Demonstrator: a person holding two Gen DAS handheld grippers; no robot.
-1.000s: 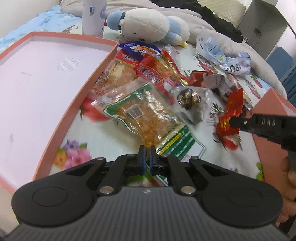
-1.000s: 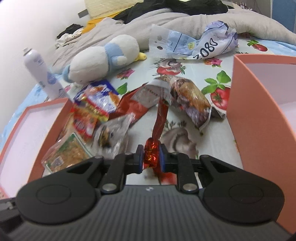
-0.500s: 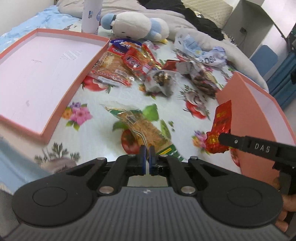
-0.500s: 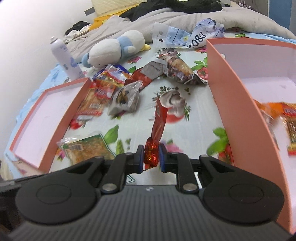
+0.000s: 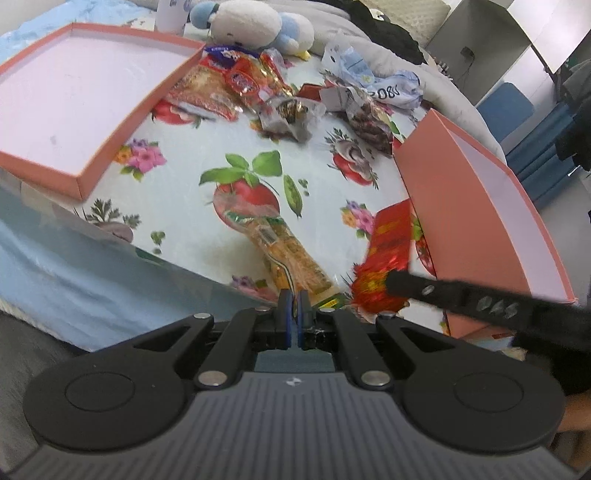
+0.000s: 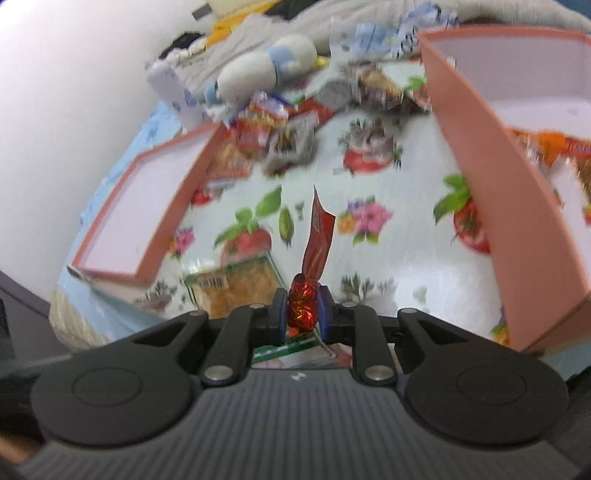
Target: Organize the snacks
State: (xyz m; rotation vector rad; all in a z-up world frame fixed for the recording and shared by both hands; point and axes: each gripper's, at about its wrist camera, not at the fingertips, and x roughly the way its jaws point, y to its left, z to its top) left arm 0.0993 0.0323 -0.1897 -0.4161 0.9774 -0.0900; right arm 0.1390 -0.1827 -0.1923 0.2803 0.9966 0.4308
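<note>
The left hand-held gripper is clenched on the near end of a clear packet of golden snacks with green print, which trails forward from its blue pads and hangs over the flowered cloth that covers the bed. The right hand-held gripper is clamped on the crumpled end of a red foil packet; the rest of the packet stands up and forward from between the pads, lifted off the cloth. In the left wrist view the same red foil packet is seen side on, with one black finger of the right hand-held gripper across its lower end, just beside the near corner of the deep pink box.

That deep pink box stands to the right, and orange packets already lie inside it. To the left lies a shallow pink lid, open side up. Between the two, farther back on the cloth, sits a loose heap of snack packets: red and orange ones beside the lid's far corner, and a clear packet with something dark inside near the middle. Behind the heap lie a white and blue stuffed toy, a white spray can and a crumpled blue and white bag.
</note>
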